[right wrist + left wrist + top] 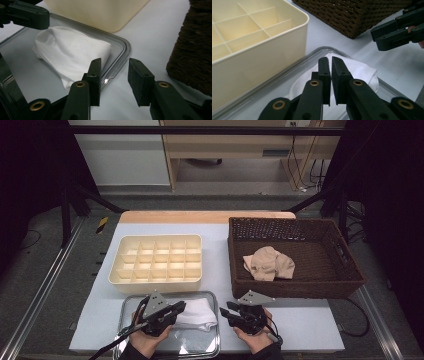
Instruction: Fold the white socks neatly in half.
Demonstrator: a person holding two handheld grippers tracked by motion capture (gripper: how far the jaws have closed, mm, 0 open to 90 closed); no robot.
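A folded white cloth (198,316) (360,70) (70,52) lies in a shallow metal tray (216,346) (310,57) (125,47) at the table's front edge. My left gripper (181,306) (330,60) hovers over the cloth's left end, its jaws shut with nothing between them. My right gripper (225,311) (115,62) is just right of the tray and points left. It stands open, its jaws straddling the tray's right rim near the cloth's end without touching the cloth. Both are held in a person's hands.
A cream divided box (156,238) (262,50) stands just behind the tray. To its right is a brown wicker basket (295,287) (195,45) holding a beige cloth (268,262). Bare tabletop runs between tray and basket.
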